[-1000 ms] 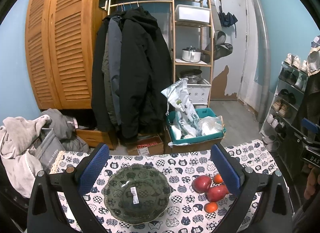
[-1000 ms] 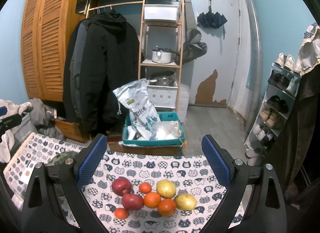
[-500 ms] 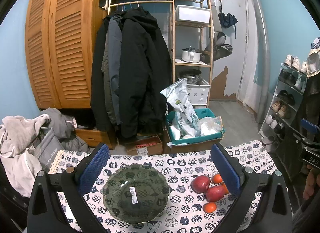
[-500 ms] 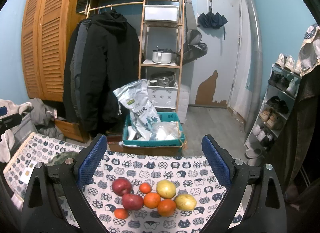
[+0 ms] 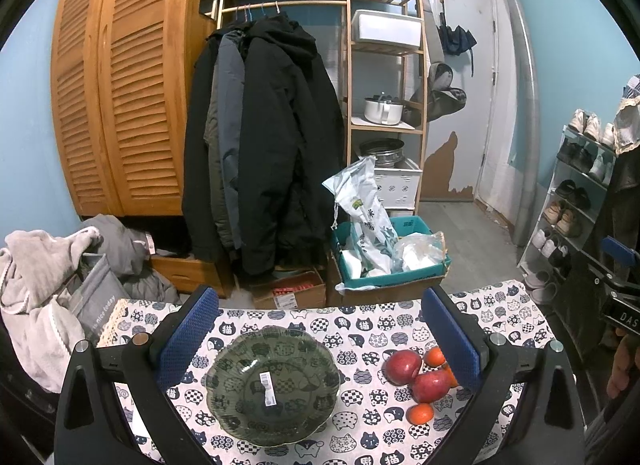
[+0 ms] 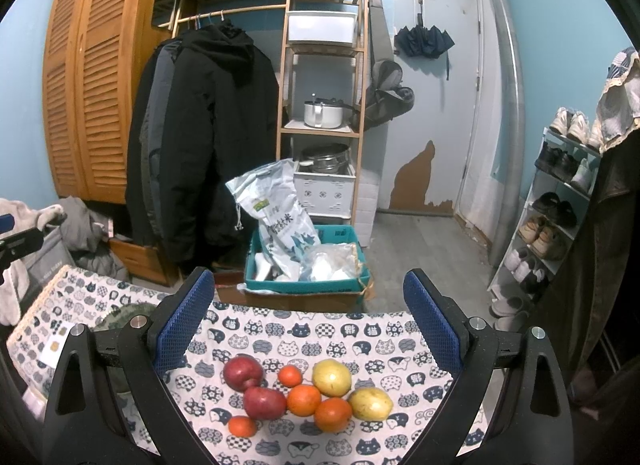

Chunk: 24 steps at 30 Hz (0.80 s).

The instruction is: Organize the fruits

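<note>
On the cat-print tablecloth [image 5: 492, 317], both grippers are hovering with jaws spread wide and gripping nothing. Below the left gripper [image 5: 320, 339] a green glass bowl [image 5: 276, 385] is sitting with only a white sticker inside it. Under the right gripper [image 6: 308, 323] the fruit is lying in a tight cluster to the right of the bowl: two red apples [image 6: 243, 372], touching one another, two yellow fruits [image 6: 331, 377] beside them, and small oranges [image 6: 304, 400] packed between and in front.
</note>
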### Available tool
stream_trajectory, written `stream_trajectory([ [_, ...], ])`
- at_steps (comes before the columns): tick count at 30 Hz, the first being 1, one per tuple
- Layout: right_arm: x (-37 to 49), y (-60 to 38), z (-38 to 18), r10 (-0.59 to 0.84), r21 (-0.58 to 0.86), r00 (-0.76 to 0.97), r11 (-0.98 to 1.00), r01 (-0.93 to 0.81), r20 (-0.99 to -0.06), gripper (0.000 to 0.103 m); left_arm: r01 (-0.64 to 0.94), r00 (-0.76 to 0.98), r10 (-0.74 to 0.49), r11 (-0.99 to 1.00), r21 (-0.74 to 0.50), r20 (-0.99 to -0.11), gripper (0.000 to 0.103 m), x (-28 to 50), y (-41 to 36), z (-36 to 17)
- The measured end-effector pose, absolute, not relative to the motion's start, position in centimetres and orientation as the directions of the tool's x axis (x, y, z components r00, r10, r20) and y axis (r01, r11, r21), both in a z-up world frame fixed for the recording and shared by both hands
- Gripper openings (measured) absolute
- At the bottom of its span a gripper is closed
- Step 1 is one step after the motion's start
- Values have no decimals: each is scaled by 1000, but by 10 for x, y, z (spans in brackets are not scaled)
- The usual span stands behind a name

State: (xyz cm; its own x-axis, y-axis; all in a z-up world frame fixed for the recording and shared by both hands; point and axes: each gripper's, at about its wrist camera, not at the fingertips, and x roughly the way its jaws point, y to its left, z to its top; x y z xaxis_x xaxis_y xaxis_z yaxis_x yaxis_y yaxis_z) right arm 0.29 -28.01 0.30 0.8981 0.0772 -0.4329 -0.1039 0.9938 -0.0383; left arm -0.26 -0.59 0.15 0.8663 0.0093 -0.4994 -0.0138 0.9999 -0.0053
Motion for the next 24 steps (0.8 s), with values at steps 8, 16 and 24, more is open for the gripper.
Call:
stream_trajectory([
  [8,3,-281,6,76,-39,898,994,-104,-433,94,-13,866,9,1000,-6,-501,102,-2,-5,2],
  [16,2,-280,3,77,-38,898,994,-104,-433,94,-13,866,7,1000,-7,-500,102,-3,-6,2],
  [24,3,-280,4,76,-40,898,994,-103,-432,94,-14,866,8,1000,-8,-501,102,-3,-6,2],
])
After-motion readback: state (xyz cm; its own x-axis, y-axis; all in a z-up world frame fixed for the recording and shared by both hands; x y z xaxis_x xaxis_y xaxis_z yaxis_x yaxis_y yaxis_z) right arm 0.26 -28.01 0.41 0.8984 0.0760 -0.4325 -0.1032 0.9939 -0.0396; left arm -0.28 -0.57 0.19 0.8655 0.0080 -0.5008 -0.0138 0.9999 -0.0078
